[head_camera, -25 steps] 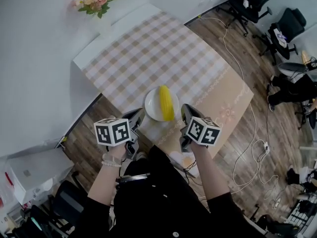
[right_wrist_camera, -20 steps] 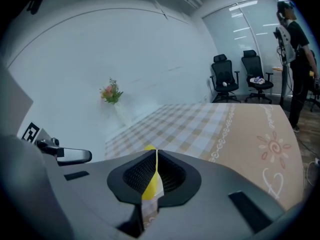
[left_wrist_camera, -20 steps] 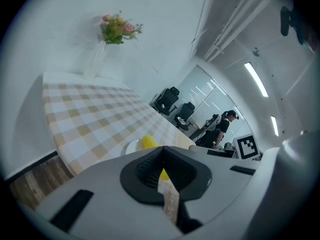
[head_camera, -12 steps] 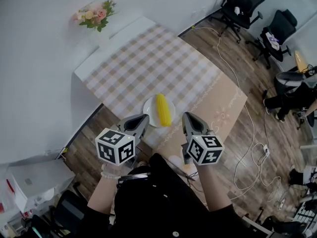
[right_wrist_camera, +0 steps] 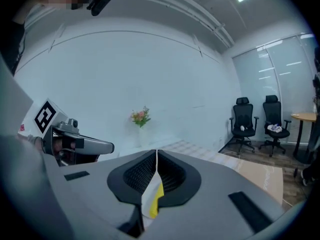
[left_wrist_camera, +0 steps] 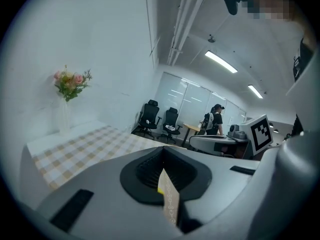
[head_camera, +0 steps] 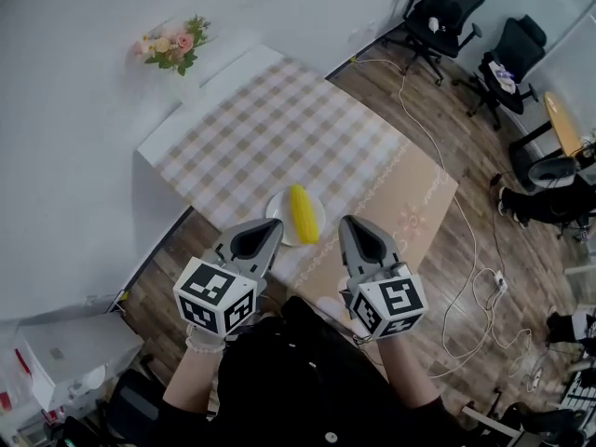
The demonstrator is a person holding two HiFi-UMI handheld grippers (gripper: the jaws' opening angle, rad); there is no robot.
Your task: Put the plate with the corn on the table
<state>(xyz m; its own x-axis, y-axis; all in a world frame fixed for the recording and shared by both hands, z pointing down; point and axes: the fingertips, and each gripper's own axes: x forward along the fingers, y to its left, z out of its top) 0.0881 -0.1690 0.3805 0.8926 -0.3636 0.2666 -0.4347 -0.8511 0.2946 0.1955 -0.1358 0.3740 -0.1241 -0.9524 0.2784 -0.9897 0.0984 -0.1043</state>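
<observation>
A white plate (head_camera: 282,223) with a yellow corn cob (head_camera: 300,212) lies on the checked table (head_camera: 279,128), near its front edge. Both grippers hang above and in front of it, level and pointing away from me, touching nothing. My left gripper (head_camera: 272,225) is shut; in its own view the left gripper's (left_wrist_camera: 162,149) jaws meet, with only a thin tan sliver below them. The jaws of my right gripper (head_camera: 348,222) meet too. Under the right gripper (right_wrist_camera: 156,151) in its own view, a strip of white plate (right_wrist_camera: 148,194) and yellow corn (right_wrist_camera: 157,200) shows.
A vase of flowers (head_camera: 172,45) stands at the table's far corner by the wall. Office chairs (head_camera: 438,7) and cables (head_camera: 466,277) are on the wooden floor to the right. A person (left_wrist_camera: 214,121) stands by a far desk. A beige cloth (head_camera: 410,194) covers the table's right part.
Both grippers have drawn back from the plate's sides toward me and risen. The plate with the corn stays on the table near its edge.
</observation>
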